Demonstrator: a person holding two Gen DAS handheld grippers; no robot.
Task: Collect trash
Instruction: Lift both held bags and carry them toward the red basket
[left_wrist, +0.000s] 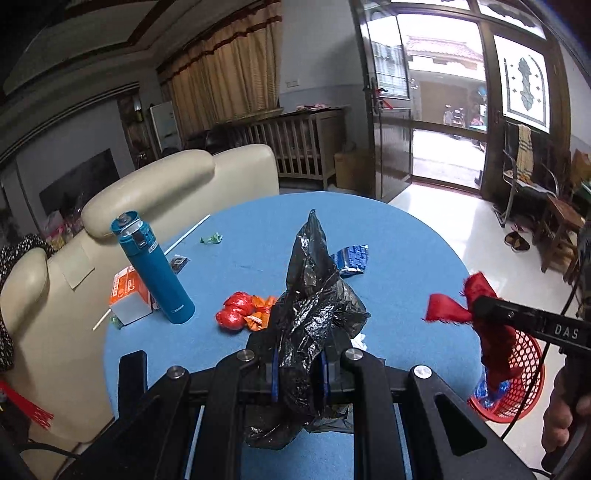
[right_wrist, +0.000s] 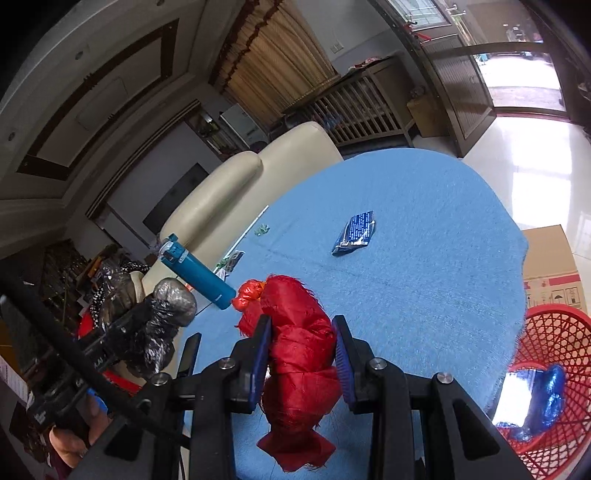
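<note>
Two grippers w/ trash, both over the blue tabletop. Left gripper fingers clamped on a crumpled black plastic bag; right gripper fingers closed round a red mesh wad. Red basket sits off the tabletop edge, blue wrapper inside. Another blue wrapper & teal bottle on the tabletop.

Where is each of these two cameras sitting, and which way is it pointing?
Left wrist: rides the left gripper, looking along its fingers across the blue table toward the doorway; it grips a black plastic bag.
Right wrist: rides the right gripper, tilted, clamping red cloth.
Shared: table, blue wrapper, teal bottle, red basket.
</note>
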